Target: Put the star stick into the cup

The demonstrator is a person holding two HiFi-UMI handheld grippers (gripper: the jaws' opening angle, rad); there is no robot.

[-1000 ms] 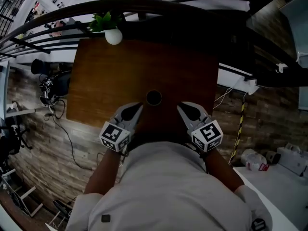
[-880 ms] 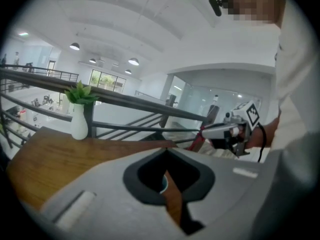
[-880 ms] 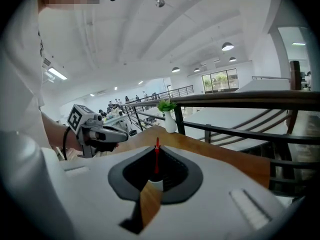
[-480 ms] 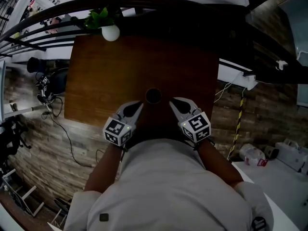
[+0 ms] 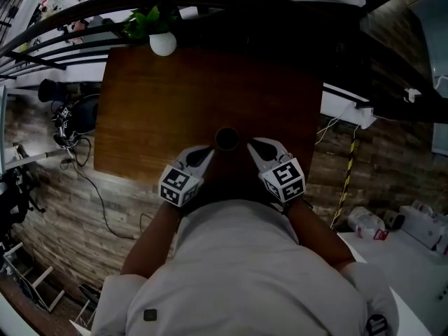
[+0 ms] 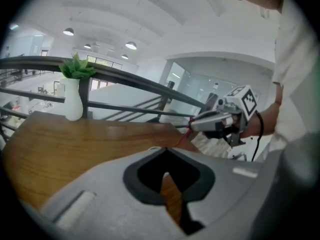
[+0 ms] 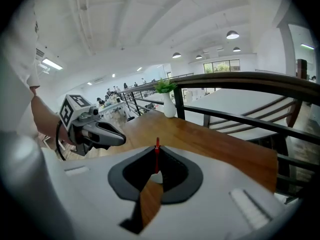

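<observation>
The left tool (image 5: 208, 152) is clenched on nothing, beside the cup (image 5: 226, 138) on the worktop (image 5: 175, 96). The stick (image 7: 156, 156) is gripped by the right tool (image 5: 251, 145) near the cup; insertion seems begun, with lowering and release needed next.

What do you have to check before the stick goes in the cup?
1. Grip: right gripper shut on the red stick: ok.
2. Target: cup upright, mouth open: ok.
3. Aim: stick tip over the cup's mouth: cannot tell.
4. Other side: left gripper shut, empty, outside the cup's mouth: ok.
5. Star end of the stick: cannot tell, not seen.
</observation>
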